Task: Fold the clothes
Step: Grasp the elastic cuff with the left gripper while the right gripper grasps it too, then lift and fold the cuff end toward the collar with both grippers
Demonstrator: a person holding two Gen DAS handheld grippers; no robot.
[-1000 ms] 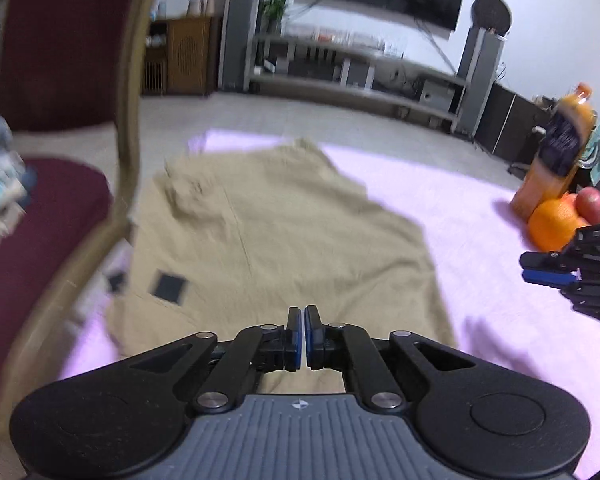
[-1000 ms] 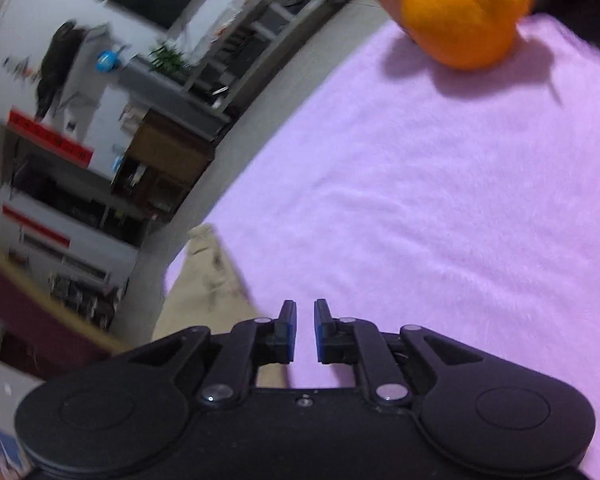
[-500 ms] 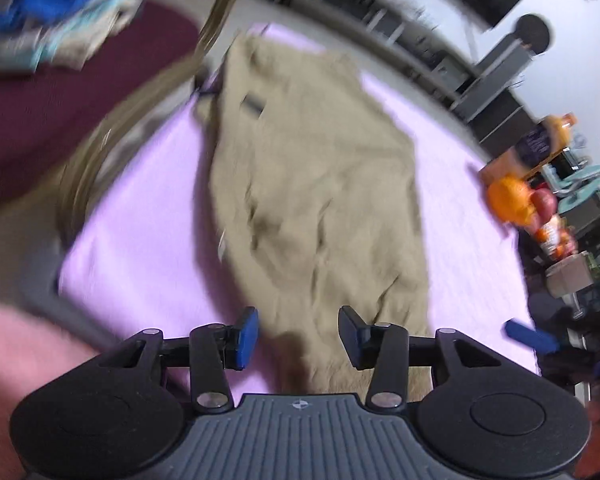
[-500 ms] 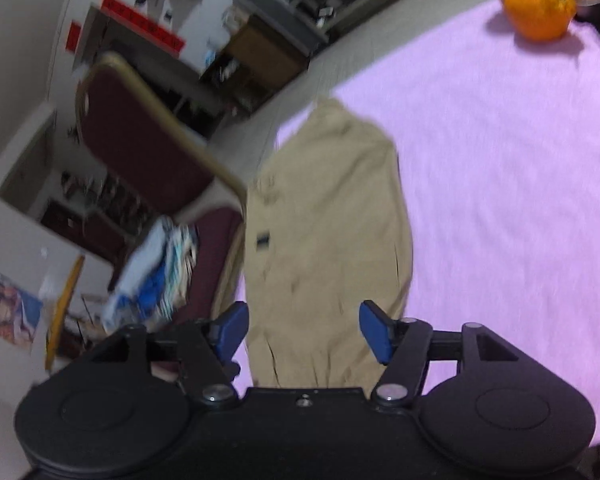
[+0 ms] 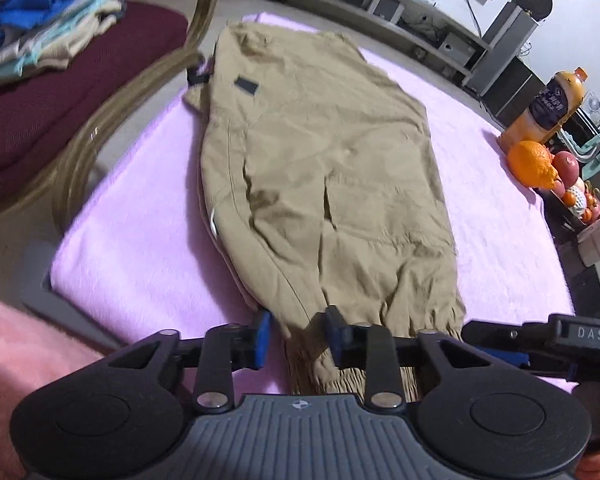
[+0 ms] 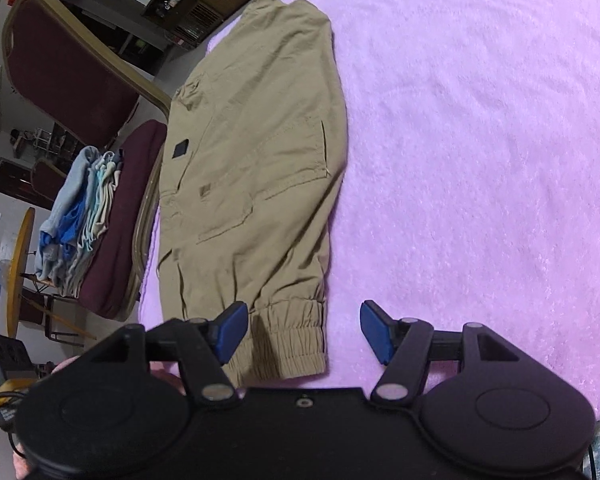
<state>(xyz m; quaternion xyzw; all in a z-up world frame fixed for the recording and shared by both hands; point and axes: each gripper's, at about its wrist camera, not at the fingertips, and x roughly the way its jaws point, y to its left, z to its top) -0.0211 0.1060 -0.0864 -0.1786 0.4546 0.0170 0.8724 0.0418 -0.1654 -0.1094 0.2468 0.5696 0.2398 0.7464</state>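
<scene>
Khaki cargo trousers (image 5: 320, 176) lie flat, folded lengthwise, on the pink cloth (image 5: 140, 240), waist far, elastic cuffs near. They also show in the right wrist view (image 6: 256, 160). My left gripper (image 5: 298, 336) is open, its jaws on either side of the near cuff edge, holding nothing. My right gripper (image 6: 304, 330) is wide open just above the cuffs (image 6: 292, 340), empty. The right gripper's body (image 5: 540, 340) shows at the right of the left wrist view.
A maroon chair (image 5: 60, 92) with a stack of folded clothes (image 5: 40, 24) stands left of the table. An orange (image 5: 532, 160), apples and a juice bottle (image 5: 548, 108) sit at the far right edge. The cloth (image 6: 480, 140) stretches right of the trousers.
Both grippers have opened from shut and pulled back from the waist end to the cuff end of the trousers. The right view has swung from the orange to the trousers.
</scene>
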